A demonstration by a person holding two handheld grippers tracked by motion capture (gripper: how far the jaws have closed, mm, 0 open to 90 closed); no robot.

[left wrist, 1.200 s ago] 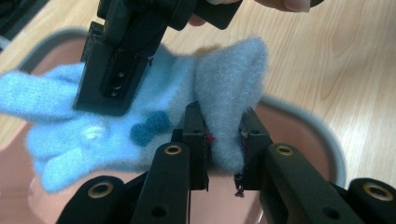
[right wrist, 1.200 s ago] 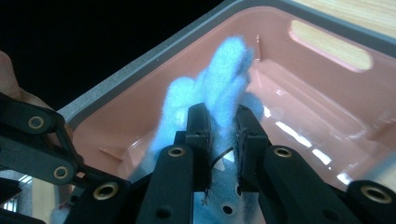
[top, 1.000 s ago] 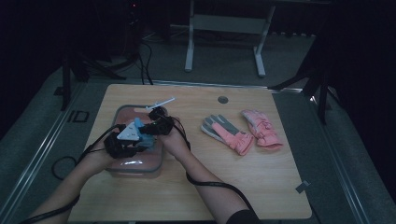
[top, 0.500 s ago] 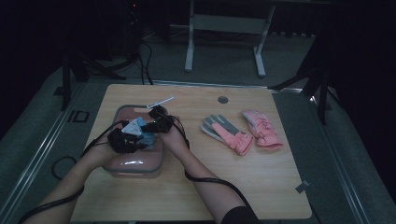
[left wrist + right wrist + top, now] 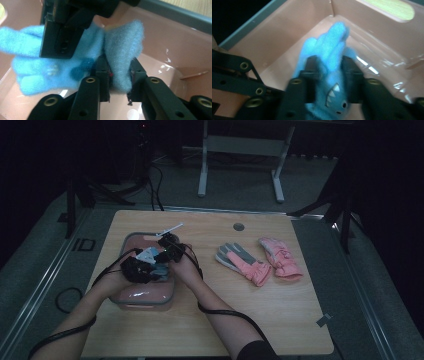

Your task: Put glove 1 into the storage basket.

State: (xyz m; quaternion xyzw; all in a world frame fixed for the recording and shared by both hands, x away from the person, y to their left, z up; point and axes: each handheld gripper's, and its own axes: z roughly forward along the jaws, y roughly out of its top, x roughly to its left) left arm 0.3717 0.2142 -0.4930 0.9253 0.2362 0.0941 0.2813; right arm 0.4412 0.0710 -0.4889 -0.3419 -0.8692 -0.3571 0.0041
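Fleece fills both your tools: the left tool [image 5: 117,75] and right tool [image 5: 328,67] each clamp the blue glove [image 5: 75,60] inside the pink bin [image 5: 131,296]; overhead, pink gloves [image 5: 260,260] lie aside on the desk [image 5: 280,320].

A fuzzy blue glove [image 5: 75,62] with a toothed face is held bunched. It is positioned inside the pink bin [image 5: 131,296].

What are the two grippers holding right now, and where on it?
Both hold one blue fuzzy glove over the pink bin: left gripper pinches a fold, right gripper clamps near the printed face.
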